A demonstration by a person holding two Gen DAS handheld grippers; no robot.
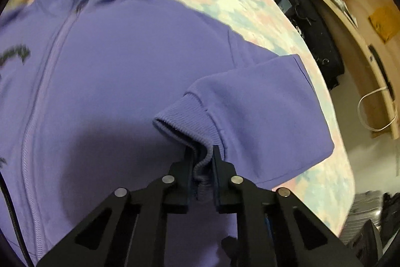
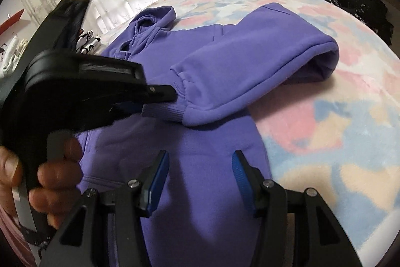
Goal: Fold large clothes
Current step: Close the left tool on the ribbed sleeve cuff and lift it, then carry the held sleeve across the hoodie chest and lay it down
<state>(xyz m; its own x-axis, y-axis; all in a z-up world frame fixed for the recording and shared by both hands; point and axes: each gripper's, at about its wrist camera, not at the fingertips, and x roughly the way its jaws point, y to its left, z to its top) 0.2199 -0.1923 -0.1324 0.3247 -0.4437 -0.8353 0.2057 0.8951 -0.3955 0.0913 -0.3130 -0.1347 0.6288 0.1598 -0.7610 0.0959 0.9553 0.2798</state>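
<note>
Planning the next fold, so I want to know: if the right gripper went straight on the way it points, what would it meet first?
Most likely the purple hoodie: its front panel lies between and ahead of the right gripper, whose jaws stand open with nothing in them. The folded-in sleeve lies further on. Depth is uncertain.
</note>
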